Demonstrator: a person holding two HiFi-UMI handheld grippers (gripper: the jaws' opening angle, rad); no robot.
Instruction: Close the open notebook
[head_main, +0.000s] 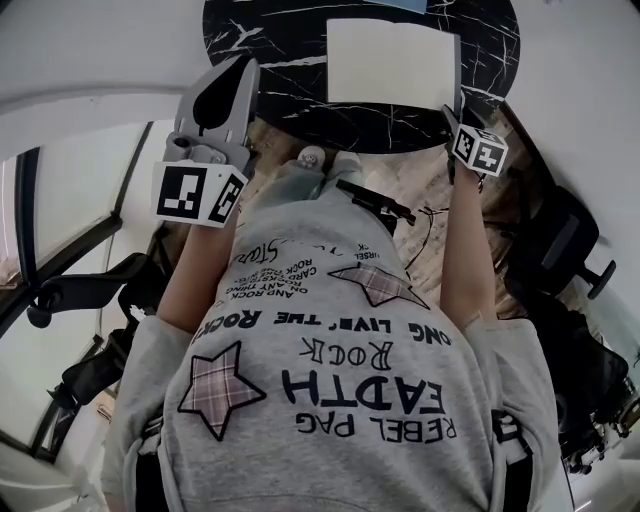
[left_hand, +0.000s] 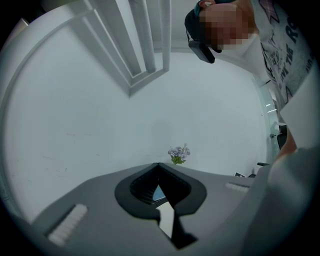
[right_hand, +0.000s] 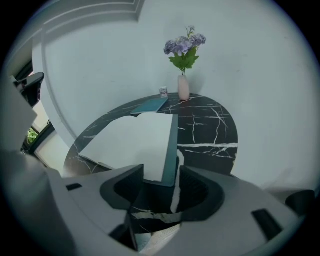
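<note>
White wall (right_hand: 260, 65) behind round black marbled tabletop (right_hand: 210, 130), frame centre; flower vase (right_hand: 183, 87) at far rim. Head view: window (head_main: 80, 190) left, dark chair (head_main: 565, 235) right.

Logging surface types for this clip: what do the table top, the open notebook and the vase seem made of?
Table top: black marble or marble-look slab, white veins, slight sheen.
Notebook: matte white paper pages; dark teal cover edge, material unclear.
Vase: pale pink, smooth, probably ceramic or glass.
</note>
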